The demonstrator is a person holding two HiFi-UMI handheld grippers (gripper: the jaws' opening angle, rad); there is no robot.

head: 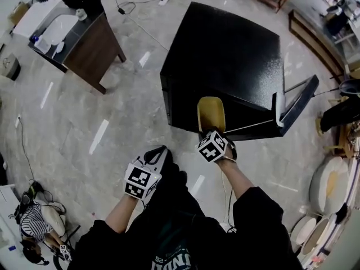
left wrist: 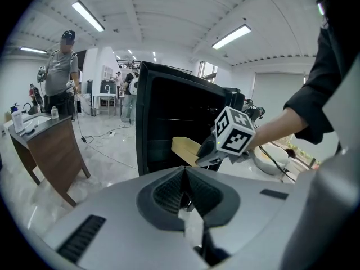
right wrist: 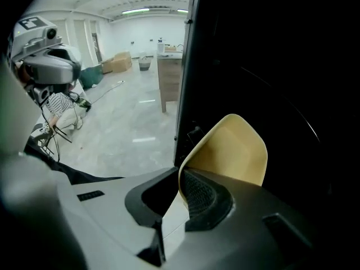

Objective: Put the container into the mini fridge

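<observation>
Partway through, by the look of it. Grips the yellow container [right wrist: 233,151] by its near wall in the right gripper [right wrist: 180,190], jaws clamped on that wall. Holds it at the open front of the black mini fridge [head: 225,55], far end against the dark interior, apparently just at the mouth and not yet resting on any shelf. Shows the fridge door [head: 298,103] swung wide at the right front corner, so opening looks done. Keeps the left gripper [head: 154,156] low above the floor, apart from the fridge, jaws pressed together on nothing. Leaves setting the container inside, letting go, and perhaps closing the door.
</observation>
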